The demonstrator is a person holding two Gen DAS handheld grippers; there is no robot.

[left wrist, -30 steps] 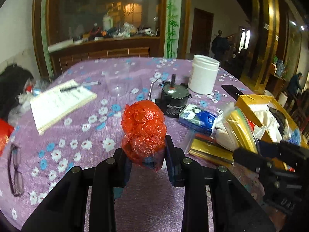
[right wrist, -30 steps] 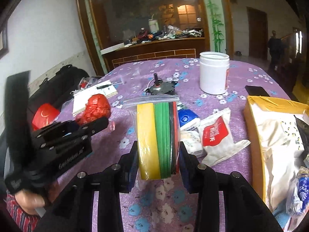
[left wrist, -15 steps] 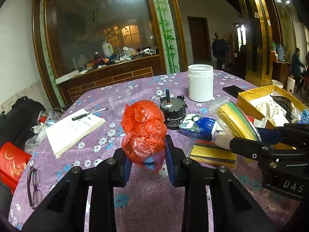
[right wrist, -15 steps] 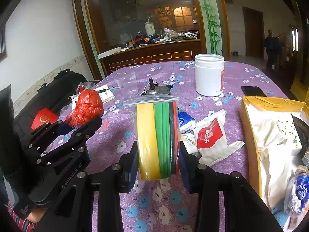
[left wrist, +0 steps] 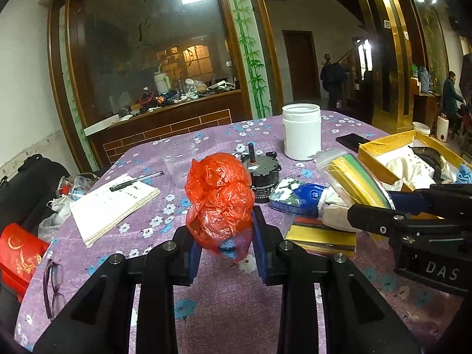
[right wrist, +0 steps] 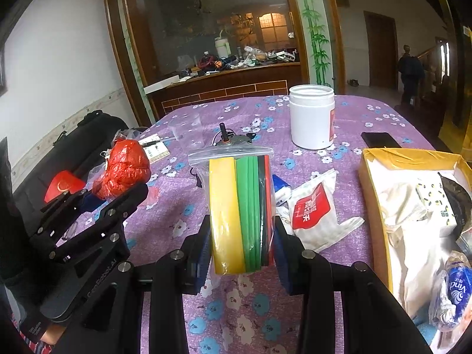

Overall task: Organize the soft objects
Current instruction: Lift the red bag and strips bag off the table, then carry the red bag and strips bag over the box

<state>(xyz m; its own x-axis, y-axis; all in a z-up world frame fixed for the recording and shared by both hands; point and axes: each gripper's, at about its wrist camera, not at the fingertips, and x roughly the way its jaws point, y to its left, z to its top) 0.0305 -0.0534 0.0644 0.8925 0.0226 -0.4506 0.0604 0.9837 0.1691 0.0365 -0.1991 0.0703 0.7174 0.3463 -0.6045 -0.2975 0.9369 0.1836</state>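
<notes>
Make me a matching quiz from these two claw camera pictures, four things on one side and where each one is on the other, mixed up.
Things:
1. red plastic bag
2. zip bag of coloured sheets
3. pen
4. white jar

Places:
A. lying on the open notebook
B. held in the right claw
C. standing on the purple tablecloth
D. held in the left claw

Pairs: 1-D, 2-B, 3-A, 4-C
</notes>
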